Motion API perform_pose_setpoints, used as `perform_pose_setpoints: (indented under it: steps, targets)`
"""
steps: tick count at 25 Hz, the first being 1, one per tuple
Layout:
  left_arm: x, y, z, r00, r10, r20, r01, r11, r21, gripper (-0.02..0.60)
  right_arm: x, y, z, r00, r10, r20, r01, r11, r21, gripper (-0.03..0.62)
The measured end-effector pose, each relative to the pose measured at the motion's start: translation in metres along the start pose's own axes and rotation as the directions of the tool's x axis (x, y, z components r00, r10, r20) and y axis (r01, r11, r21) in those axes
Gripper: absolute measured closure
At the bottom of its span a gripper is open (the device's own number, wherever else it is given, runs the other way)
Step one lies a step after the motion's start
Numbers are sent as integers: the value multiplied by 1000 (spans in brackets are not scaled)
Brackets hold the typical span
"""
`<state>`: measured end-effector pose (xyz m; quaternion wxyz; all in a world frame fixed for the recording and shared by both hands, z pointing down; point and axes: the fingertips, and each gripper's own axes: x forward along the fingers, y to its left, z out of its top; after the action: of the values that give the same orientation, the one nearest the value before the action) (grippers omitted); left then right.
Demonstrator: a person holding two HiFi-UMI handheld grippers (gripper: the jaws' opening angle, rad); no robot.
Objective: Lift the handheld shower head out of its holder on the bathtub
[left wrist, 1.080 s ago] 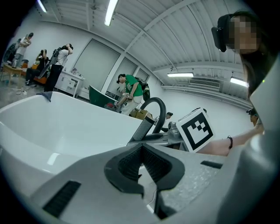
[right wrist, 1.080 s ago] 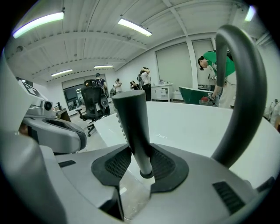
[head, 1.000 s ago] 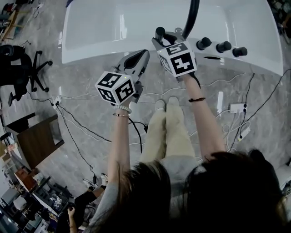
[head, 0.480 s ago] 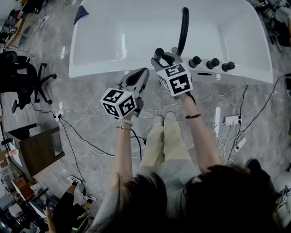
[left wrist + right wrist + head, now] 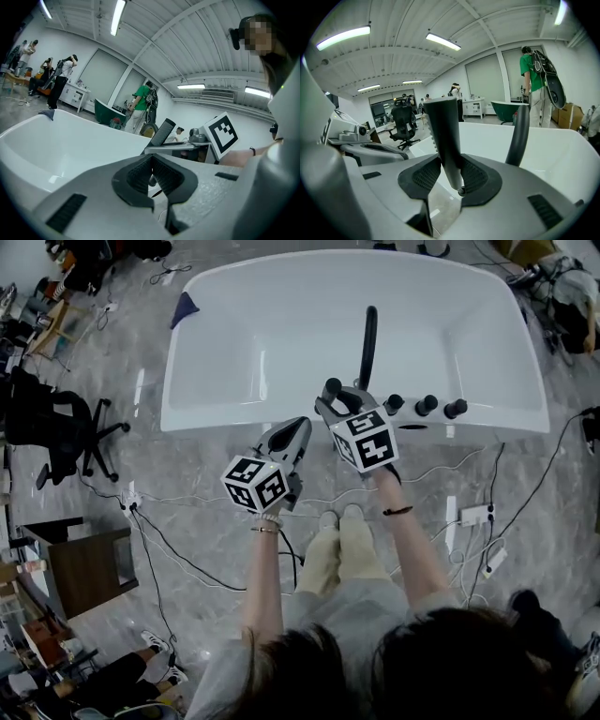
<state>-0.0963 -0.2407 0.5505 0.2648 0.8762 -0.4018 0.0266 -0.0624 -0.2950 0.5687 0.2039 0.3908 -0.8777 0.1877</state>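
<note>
With the right hand-held gripper [image 5: 449,174] clamped on the shower head [image 5: 443,126], pull straight up off the bathtub [image 5: 281,420]; the left hand-held gripper [image 5: 151,174] hangs closed and empty.

Left hand-held gripper [image 5: 300,425] closed, right [image 5: 332,396] clamped

The right gripper [image 5: 330,401] seems closed round the black shower head [image 5: 330,386] at the white bathtub [image 5: 216,418] near rim, though its marker cube [image 5: 370,439] hides much. Just to its right stand three black knobs [image 5: 427,405]. Beyond it rises a black spout [image 5: 368,338]. The left gripper [image 5: 296,430] hangs just beside it, leftward, short of the rim.
</note>
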Motion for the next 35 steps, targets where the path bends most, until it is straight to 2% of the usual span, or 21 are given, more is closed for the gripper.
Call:
perform_pose_setpoints:
  steps: [15,20,35]
  targets:
    - [-11,-44,48,998,-34,54,32,998,49,575,-54,14,41,997,-2,80,-1,999,39,464]
    - [-22,-55,64,994,-48,101,44,998,36,575,-70,17,55,995,1,102,-6,999,43,464]
    - [-40,-99,121,981,-92,173,69,989,133,575,-124,25,115,977,-24,213,16,999,39,464]
